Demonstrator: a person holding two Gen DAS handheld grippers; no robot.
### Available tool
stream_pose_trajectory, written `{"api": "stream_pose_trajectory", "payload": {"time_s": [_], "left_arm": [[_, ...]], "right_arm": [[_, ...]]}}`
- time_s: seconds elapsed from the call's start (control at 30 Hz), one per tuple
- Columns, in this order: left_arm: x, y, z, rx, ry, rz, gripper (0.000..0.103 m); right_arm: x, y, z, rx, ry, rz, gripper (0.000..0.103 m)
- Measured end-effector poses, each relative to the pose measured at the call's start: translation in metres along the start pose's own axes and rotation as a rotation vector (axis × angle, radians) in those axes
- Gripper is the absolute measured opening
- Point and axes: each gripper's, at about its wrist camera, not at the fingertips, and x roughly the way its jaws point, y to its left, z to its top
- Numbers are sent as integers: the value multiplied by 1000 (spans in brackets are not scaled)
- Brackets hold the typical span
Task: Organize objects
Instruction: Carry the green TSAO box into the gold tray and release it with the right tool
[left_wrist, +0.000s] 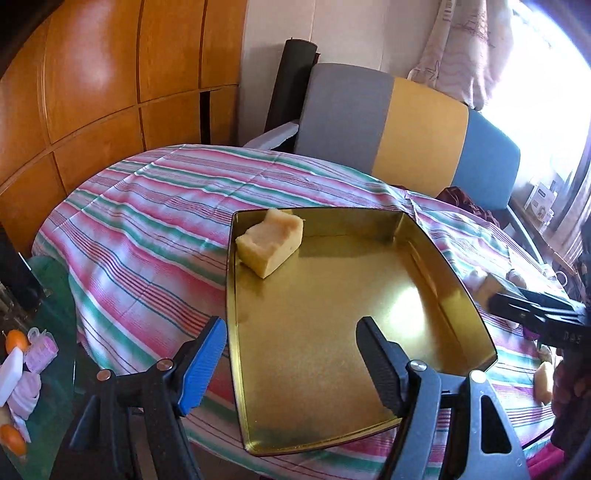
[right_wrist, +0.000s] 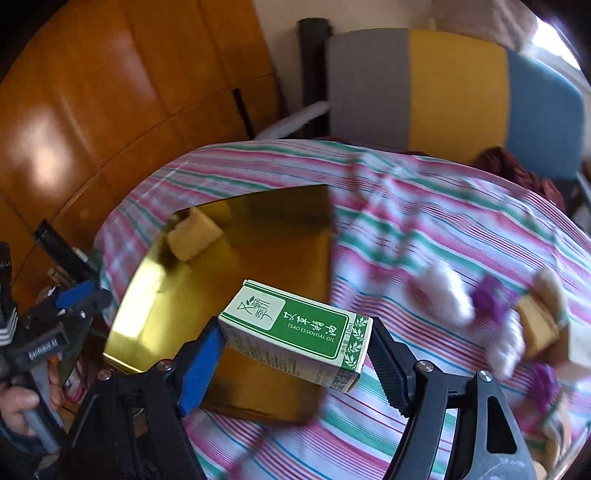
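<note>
Box: green-and-white essential-oil box (right_wrist: 295, 334) is carried above the near right part of the gold tin tray (right_wrist: 155, 295), lying crosswise, its printed face up.
Right tongs: right tongs (right_wrist: 295, 343) are clamped on the box's two short ends, blue pad on one end, black ribbed pad on the other.
Left tongs: left tongs (left_wrist: 291, 358) stand wide apart with nothing between them, hovering over the tray's near edge.
Tray: gold tin tray (left_wrist: 332, 314) sits mid-bench on the striped cloth (left_wrist: 147, 214); one yellow sponge block (left_wrist: 269, 242) lies in its far left corner, the rest bare.
Loose items: white fluffy pieces (right_wrist: 443, 291), purple bits (right_wrist: 487, 291) and a yellow block (right_wrist: 535, 325) wait on the bench's right side, outside the tray.
Step in hand: likely setting the box inside the tray.
Doing it well: clear the right wall fully, lower the box flat beside the sponge or against a wall, leaving floor for later items; release only once it rests on the tin.
Risk: cardboard may crush or pivot if squeezed unevenly.
</note>
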Motion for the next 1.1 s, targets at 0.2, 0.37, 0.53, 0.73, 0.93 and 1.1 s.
{"api": "stream_pose_trajectory", "payload": {"time_s": [0.2, 0.37, 0.53, 0.73, 0.93, 1.1], "left_arm": [[2, 10, -8, -11, 24, -3, 74], [4, 23, -11, -41, 40, -1, 73], [7, 49, -16, -113, 70, 1, 65], [13, 71, -21, -181, 92, -22, 64], [15, 77, -23, -195, 93, -32, 64], [14, 77, -23, -181, 79, -11, 64]], "right_arm": [[30, 41, 13, -53, 43, 54, 77], [63, 71, 23, -92, 88, 84, 77], [102, 108, 32, -159, 139, 90, 77], [149, 145, 48, -190, 173, 86, 79], [183, 166, 60, -196, 204, 80, 103], [170, 160, 60, -176, 172, 110, 103]]}}
